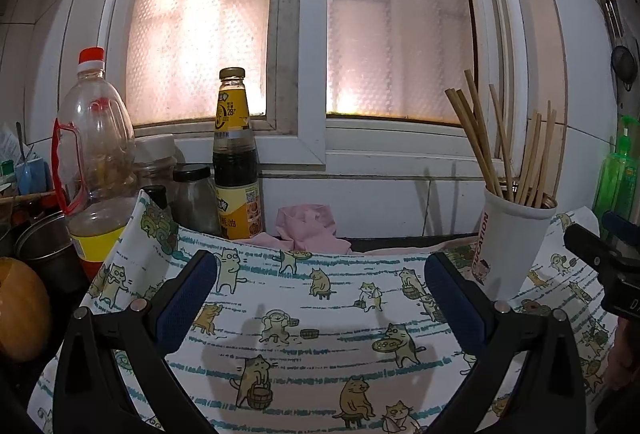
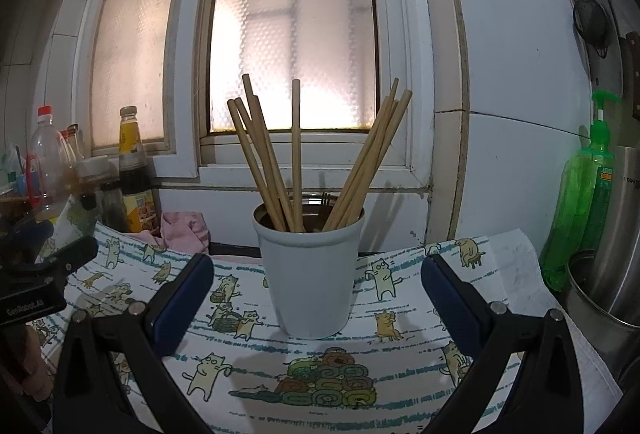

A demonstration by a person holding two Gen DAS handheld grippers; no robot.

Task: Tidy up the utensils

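A white cup [image 2: 310, 274] stands upright on a cat-print cloth [image 2: 320, 374] and holds several wooden chopsticks [image 2: 296, 158] that fan out left and right. My right gripper [image 2: 318, 298] is open and empty, its fingers on either side of the cup, just in front of it. In the left wrist view the same cup [image 1: 508, 242] with its chopsticks [image 1: 504, 150] stands at the right. My left gripper [image 1: 320, 294] is open and empty over the bare cloth [image 1: 320, 354], left of the cup. The right gripper's body [image 1: 612, 262] shows at the right edge.
Behind the cloth: an oil bottle [image 1: 92, 162], a dark sauce bottle [image 1: 236, 162], small jars [image 1: 194, 194] and a pink rag [image 1: 312, 228] under a frosted window. A green soap bottle [image 2: 580, 194] and steel pots [image 2: 616, 254] stand at the right. Metal bowls [image 1: 40, 246] sit far left.
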